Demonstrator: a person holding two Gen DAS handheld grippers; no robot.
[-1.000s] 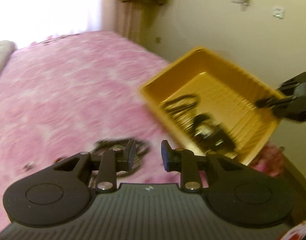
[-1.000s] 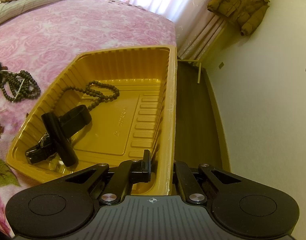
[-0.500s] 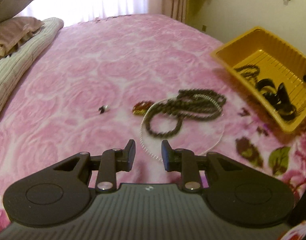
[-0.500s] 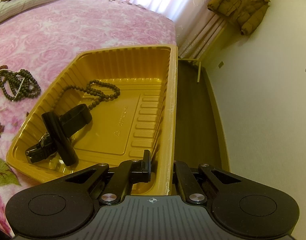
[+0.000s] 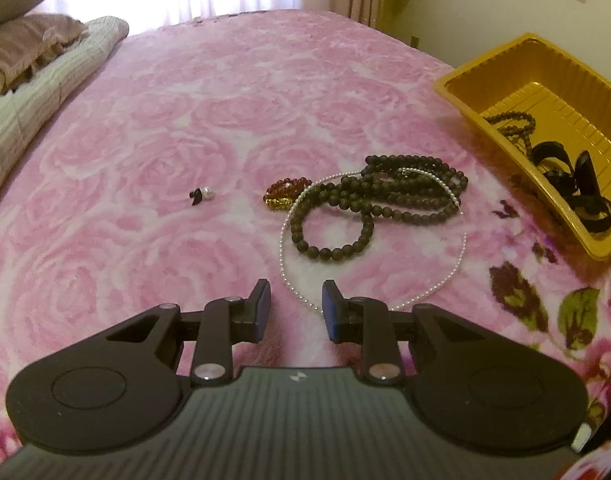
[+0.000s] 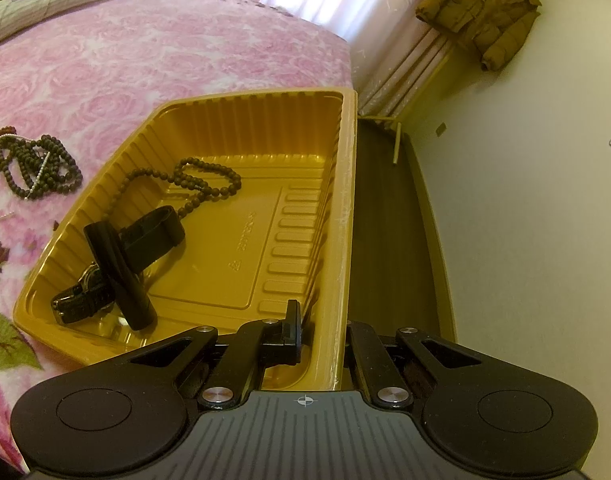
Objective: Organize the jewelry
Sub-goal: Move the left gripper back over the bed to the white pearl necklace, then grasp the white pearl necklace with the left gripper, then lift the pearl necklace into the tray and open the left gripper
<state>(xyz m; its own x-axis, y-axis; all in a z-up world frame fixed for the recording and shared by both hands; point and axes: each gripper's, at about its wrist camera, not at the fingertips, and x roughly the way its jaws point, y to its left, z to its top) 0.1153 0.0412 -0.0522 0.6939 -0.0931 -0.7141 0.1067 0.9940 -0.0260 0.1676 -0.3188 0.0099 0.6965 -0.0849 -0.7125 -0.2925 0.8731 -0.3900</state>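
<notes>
The right gripper clamps the near wall of the yellow tray; its outer finger is hidden behind the rim. The tray, cut off at the left view's right edge, holds a bead strand and a black watch. The left gripper, jaws wide and holding nothing, hovers over the pink blanket near the pearl necklace and dark beads at centre frame.
</notes>
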